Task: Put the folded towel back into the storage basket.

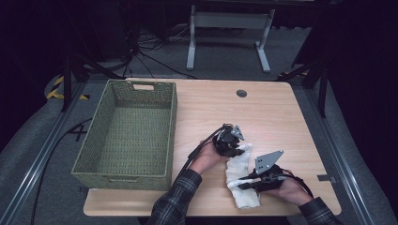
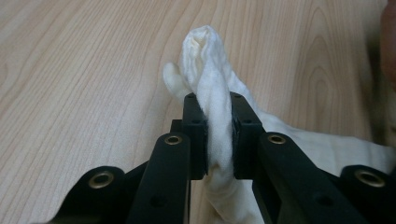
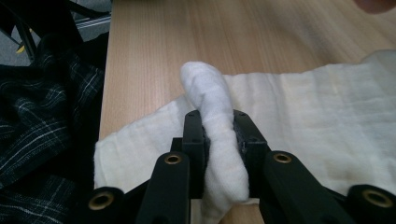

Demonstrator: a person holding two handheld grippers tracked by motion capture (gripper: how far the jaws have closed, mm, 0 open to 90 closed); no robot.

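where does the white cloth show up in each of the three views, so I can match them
High view: the white cloth lies right of centre near the table's front edge, between the left gripper and the right gripper.
Left gripper view: a bunched fold stands at centre, pinched between the black jaws.
Right gripper view: it spreads across the middle and right, a fold pinched between the jaws.
Shared landmark: the light wooden table.

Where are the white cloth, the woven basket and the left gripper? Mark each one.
white cloth [image 1: 244,192], high view, its near end.
woven basket [image 1: 172,123], high view, its right wall.
left gripper [image 2: 218,135], left gripper view, between its fingertips.
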